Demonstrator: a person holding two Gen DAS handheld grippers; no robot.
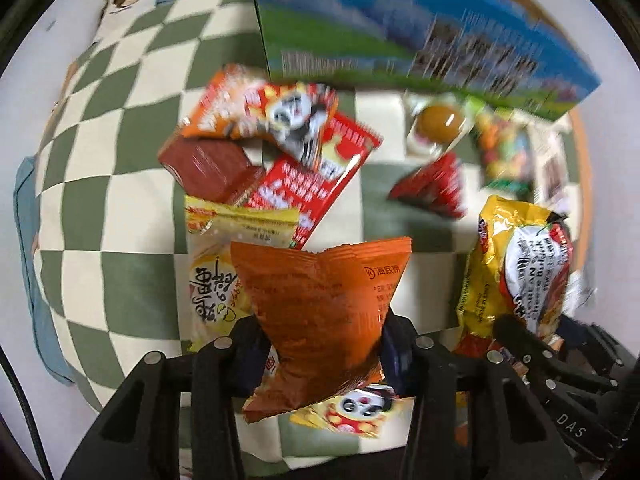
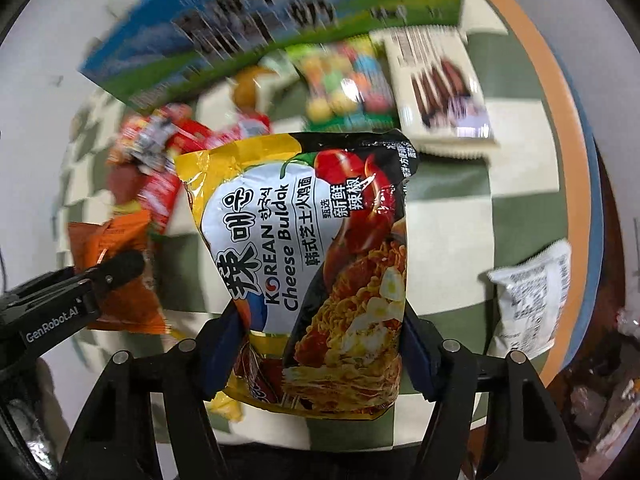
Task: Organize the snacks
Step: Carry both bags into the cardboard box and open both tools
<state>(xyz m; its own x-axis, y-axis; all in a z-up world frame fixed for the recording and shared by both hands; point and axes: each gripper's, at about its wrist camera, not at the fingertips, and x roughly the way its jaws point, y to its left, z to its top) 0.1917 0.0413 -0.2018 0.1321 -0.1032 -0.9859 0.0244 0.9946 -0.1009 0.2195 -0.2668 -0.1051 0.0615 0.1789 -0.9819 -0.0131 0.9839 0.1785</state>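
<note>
My left gripper (image 1: 322, 340) is shut on an orange snack packet (image 1: 320, 296), which is pinched narrow between the jaws and hangs above the checkered cloth (image 1: 120, 184). My right gripper (image 2: 320, 332) is shut on a yellow and black Korean cheese noodle packet (image 2: 312, 240), its blue pads (image 2: 414, 344) pressing both sides. The two grippers are close together. The noodle packet (image 1: 520, 264) shows at the right of the left wrist view. The orange packet (image 2: 116, 252) shows at the left of the right wrist view.
A large blue and green box (image 1: 400, 32) stands at the back. Red and orange packets (image 1: 280, 140) are piled on the cloth, with an egg snack (image 1: 438, 122) and a colourful candy bag (image 2: 348, 84) nearby. A cream sausage packet (image 2: 440, 92) and a white packet (image 2: 528, 292) lie near the table's orange rim (image 2: 576, 200).
</note>
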